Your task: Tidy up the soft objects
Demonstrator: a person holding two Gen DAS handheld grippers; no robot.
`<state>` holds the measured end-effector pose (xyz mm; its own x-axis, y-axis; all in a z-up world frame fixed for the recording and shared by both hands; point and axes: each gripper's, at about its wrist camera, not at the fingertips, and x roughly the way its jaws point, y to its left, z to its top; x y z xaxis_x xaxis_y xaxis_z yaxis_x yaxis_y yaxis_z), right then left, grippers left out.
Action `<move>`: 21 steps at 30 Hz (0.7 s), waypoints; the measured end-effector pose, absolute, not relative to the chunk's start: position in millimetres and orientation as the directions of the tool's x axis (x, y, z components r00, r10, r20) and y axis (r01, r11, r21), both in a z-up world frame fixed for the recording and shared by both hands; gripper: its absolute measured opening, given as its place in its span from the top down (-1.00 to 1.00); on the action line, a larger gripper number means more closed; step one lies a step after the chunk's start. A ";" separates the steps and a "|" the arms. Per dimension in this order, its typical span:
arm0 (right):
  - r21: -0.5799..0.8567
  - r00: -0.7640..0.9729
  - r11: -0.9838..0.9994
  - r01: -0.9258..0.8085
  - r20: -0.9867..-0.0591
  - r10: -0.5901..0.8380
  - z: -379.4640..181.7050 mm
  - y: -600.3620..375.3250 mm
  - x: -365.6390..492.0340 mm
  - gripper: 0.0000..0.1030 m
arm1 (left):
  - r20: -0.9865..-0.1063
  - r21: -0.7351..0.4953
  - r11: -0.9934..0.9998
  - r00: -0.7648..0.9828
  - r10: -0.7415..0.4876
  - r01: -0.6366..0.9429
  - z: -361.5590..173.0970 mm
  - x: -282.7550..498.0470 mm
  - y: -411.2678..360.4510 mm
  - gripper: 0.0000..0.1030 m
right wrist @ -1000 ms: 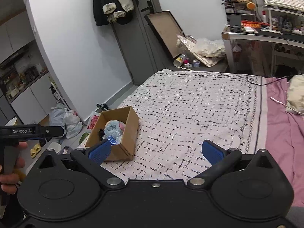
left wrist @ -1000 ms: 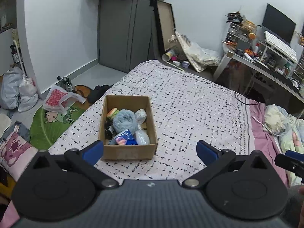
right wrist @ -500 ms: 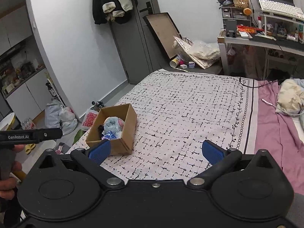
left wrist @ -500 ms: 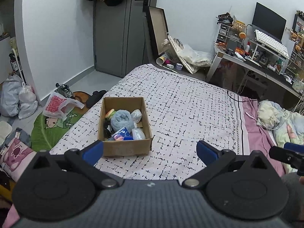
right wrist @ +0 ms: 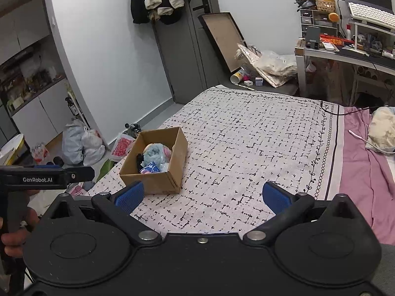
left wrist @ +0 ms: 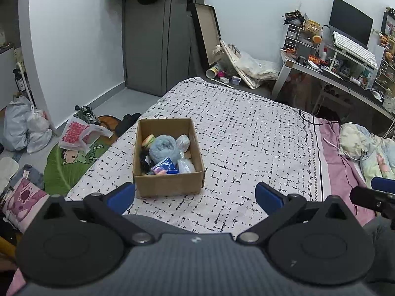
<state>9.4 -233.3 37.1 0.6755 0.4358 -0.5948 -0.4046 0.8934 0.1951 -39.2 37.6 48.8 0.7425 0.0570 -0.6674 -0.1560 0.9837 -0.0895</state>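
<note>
Box point(left wrist: 168, 156) of cardboard sits on the bed point(left wrist: 246, 133), just ahead of the left gripper point(left wrist: 195, 196) and a touch toward its left jaw, whose blue pad shows right at the box's near wall. Both jaws on that gripper stand wide apart, nothing between them but patterned bedspread.

Inside the box, packed close: a fluffy blue plush point(left wrist: 164, 149) in the middle, a clear plastic bag point(left wrist: 185, 165) to its right, a blue packet point(left wrist: 165, 167) at the near side, something yellow-green point(left wrist: 147, 141) at the far left corner. All of it sits below the rim.

Over on the right wrist view, the right gripper point(right wrist: 202, 196) has its jaws spread wide as well, empty, hanging over the bedspread. From here the box point(right wrist: 154, 164) lies ahead of the left jaw, its near corner just past that jaw's blue pad. The blue plush point(right wrist: 153, 151) pokes up in it.

The left gripper's handle point(right wrist: 32, 178) shows at the far left, beyond the left jaw, gripped by a hand point(right wrist: 14, 234) below.

Beyond both sets of jaws, well past the bed's far end, a grey door point(left wrist: 160, 39); off toward the right jaw, a cluttered surface point(left wrist: 345, 74) with a keyboard.
</note>
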 end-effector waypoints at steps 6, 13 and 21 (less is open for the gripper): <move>0.217 0.677 0.898 -0.384 -0.596 0.433 36.7 -233.9 9.7 -1.00 | -0.660 -0.081 0.985 0.749 0.062 -0.153 51.2 -41.6 37.5 -1.00; 0.197 0.684 0.904 -0.379 -0.599 0.417 38.7 -230.8 5.6 -1.00 | -0.662 -0.084 0.985 0.748 0.057 -0.150 51.4 -42.6 37.9 -1.00; 0.202 0.680 0.904 -0.377 -0.602 0.419 38.1 -232.7 6.9 -1.00 | -0.661 -0.082 0.986 0.749 0.058 -0.148 54.3 -44.6 37.6 -1.00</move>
